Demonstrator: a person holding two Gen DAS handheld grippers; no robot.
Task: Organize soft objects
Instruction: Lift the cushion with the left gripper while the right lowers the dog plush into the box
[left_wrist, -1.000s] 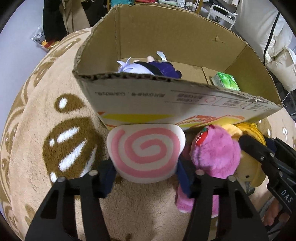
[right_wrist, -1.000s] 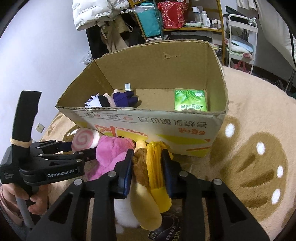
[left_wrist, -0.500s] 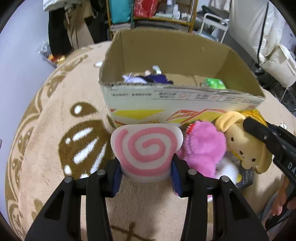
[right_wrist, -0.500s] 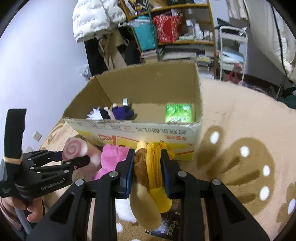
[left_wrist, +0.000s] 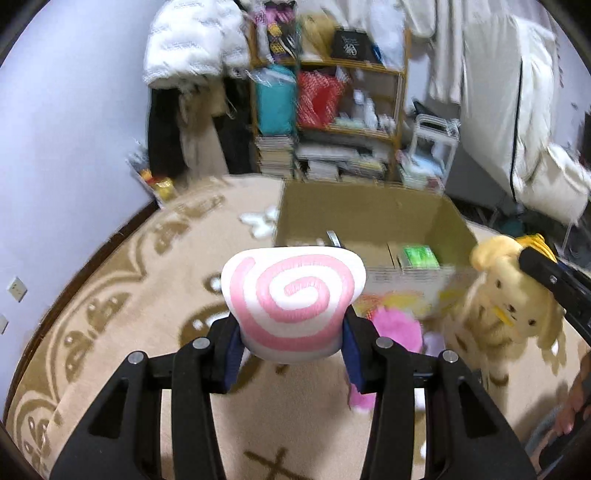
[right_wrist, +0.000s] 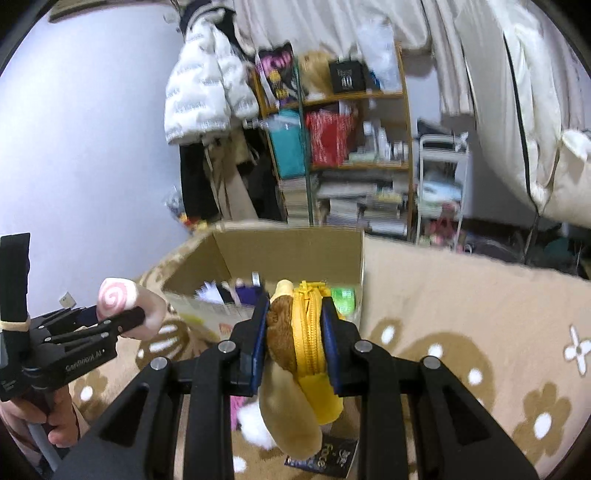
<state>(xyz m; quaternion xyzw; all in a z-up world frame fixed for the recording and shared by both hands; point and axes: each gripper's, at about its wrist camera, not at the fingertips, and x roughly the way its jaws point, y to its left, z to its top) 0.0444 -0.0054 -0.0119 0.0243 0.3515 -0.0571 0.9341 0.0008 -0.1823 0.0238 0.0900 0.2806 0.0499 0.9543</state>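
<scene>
A round beige plush rug (left_wrist: 122, 332) with brown patterns carries an open brown cardboard box (left_wrist: 369, 206). Just before the box lies a fuzzy pink plush toy (left_wrist: 397, 328), and a dark printed booklet (right_wrist: 321, 461) nearby.

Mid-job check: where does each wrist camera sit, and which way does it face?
Left wrist: on the left gripper, looking along its fingers past the swirl plush to the box; the right gripper shows at right.
Right wrist: on the right gripper, facing the box past the dog plush; the left gripper and hand show.
Shared: box, both plushes, shelf.
</scene>
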